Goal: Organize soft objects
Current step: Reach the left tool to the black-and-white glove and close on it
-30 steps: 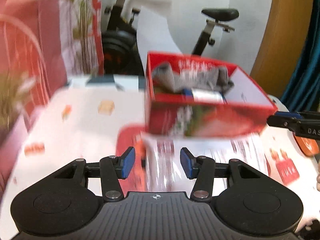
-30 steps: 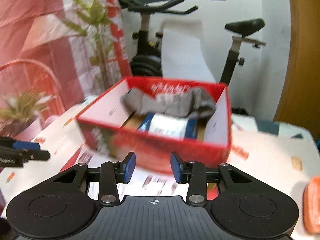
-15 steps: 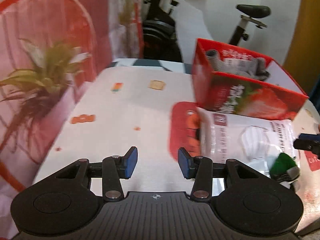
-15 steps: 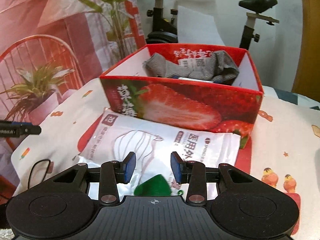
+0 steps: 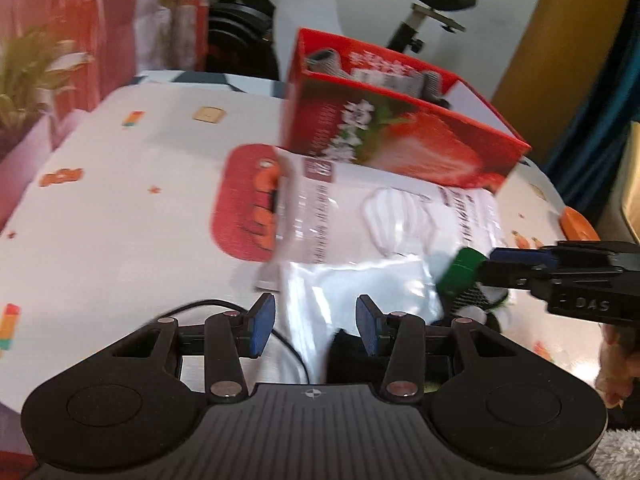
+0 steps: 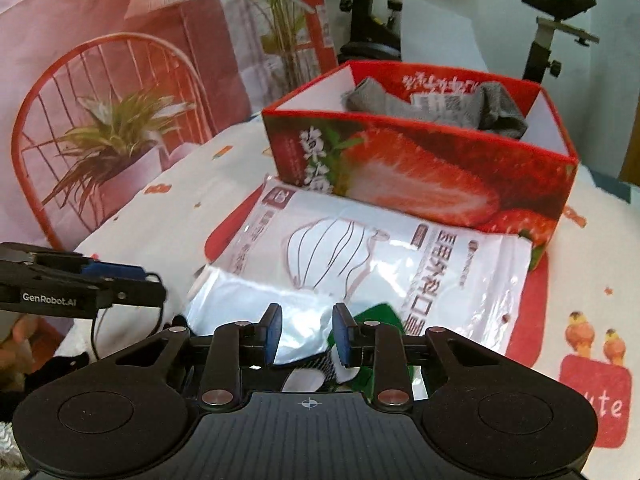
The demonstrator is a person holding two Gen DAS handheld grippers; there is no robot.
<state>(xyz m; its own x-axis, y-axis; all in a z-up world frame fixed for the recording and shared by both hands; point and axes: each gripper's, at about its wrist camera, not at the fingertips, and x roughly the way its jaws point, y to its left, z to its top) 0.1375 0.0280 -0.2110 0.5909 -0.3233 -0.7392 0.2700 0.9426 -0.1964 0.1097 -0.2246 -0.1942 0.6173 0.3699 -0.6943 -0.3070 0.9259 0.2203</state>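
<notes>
A red strawberry-print box (image 6: pixel 420 184) stands at the back of the table with a grey sock (image 6: pixel 496 116) lying inside it. In front of it lies a white plastic mask package (image 6: pixel 380 252). A green, white and black soft item (image 6: pixel 380 316) pokes out from under the package's near end. My right gripper (image 6: pixel 307 334) hovers over that end and the soft item; its jaws are closing, and the pads do not visibly press on anything. In the left wrist view its tip (image 5: pixel 488 268) sits at the green item (image 5: pixel 464 268). My left gripper (image 5: pixel 315 330) is open over the package's near left corner.
A red placemat (image 5: pixel 240 208) lies under the package on the printed white tablecloth (image 5: pixel 120 200). A black cable (image 5: pixel 200 304) runs along the near edge. A potted plant (image 6: pixel 116 148) and a red wire chair (image 6: pixel 80 80) stand to the left, and an exercise bike (image 6: pixel 368 8) behind.
Both grippers dropped and drew back from the box toward the near end of the mask package. The green soft item came into view. The right jaws narrowed.
</notes>
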